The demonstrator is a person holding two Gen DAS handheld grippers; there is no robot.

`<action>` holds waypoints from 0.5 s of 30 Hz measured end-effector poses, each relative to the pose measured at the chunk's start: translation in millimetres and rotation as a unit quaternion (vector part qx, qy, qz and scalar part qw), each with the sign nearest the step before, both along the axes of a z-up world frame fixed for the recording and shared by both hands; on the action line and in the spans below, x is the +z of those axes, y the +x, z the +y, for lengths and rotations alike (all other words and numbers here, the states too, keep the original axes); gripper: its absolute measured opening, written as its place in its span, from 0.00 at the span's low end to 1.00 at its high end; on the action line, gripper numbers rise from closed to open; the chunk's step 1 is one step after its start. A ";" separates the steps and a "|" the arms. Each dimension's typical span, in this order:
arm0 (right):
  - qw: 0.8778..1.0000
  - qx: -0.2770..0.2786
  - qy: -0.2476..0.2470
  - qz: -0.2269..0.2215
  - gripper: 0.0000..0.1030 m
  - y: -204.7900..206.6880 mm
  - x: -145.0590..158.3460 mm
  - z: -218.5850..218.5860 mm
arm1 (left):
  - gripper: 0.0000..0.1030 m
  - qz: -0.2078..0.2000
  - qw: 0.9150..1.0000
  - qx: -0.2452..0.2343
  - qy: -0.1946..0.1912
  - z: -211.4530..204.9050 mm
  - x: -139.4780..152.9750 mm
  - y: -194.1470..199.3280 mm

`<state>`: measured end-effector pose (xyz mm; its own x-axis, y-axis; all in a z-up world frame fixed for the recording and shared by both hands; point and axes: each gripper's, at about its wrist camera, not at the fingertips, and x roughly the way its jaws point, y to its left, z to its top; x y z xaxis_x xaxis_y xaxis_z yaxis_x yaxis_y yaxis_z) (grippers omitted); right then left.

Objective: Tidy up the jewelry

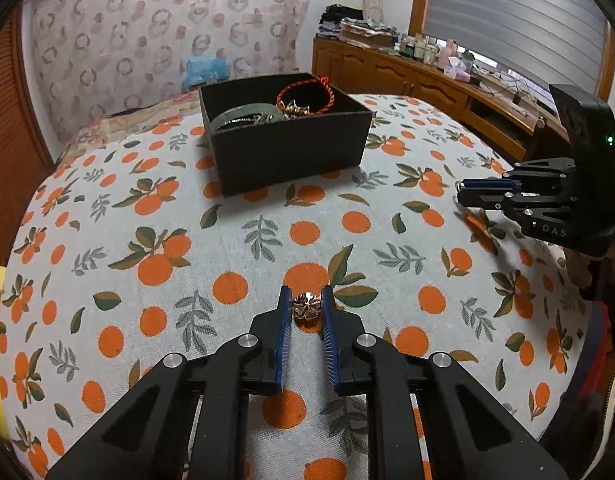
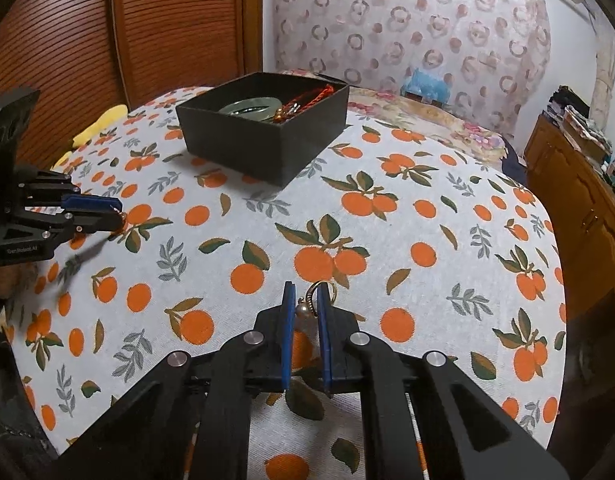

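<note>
- On the orange-print cloth (image 1: 347, 208), the left tongs (image 1: 305, 308) pinch a small gold flower charm (image 1: 306, 306).
- Right tongs (image 2: 307, 304) grip a pearl earring (image 2: 307, 307) (gold hoop showing).
- Beyond sits the black box (image 1: 283, 152), holding a red cord bracelet (image 1: 307, 96) and green bangle (image 2: 249, 105).

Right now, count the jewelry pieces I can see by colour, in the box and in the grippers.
Red: 1, the red cord bracelet in the black box
Green: 1, the green bangle in the box
Gold-toned: 2, the flower piece in the left gripper, the ring with a bead in the right gripper
Total: 4
</note>
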<state>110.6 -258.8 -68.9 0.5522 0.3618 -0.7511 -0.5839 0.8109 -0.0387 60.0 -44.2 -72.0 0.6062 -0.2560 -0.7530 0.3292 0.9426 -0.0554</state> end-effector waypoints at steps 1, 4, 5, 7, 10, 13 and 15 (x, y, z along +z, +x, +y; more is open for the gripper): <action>1.000 0.000 0.002 -0.002 0.12 -0.4 1.6 -0.7 | 0.13 -0.002 1.000 0.000 -0.001 -0.2 1.4 -0.1; 1.000 0.002 0.008 -0.008 0.12 -1.0 8.5 0.3 | 0.13 -0.011 1.000 0.003 -0.003 -0.1 7.6 1.0; 1.000 0.004 0.010 -0.010 0.12 -1.1 11.0 1.1 | 0.13 -0.015 1.000 0.005 -0.004 0.2 9.9 1.7; 1.000 0.008 0.013 -0.016 0.12 -1.0 16.9 4.2 | 0.13 -0.019 1.000 0.007 -0.006 0.9 13.3 4.0; 0.999 0.016 0.017 -0.026 0.12 0.8 25.7 11.7 | 0.13 -0.025 1.000 0.009 -0.004 2.5 17.5 7.8; 0.999 0.025 0.019 -0.036 0.12 4.4 35.2 22.0 | 0.13 -0.032 0.999 0.012 -0.003 3.9 22.5 12.5; 0.998 0.031 0.021 -0.042 0.12 7.9 41.2 29.3 | 0.13 -0.037 0.999 0.014 -0.005 6.2 26.1 15.8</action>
<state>118.6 -229.5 -27.8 0.5885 0.4284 -0.6857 -0.6297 0.7748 -0.0563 75.7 -38.1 -45.9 0.6672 -0.2459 -0.7031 0.3061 0.9511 -0.0422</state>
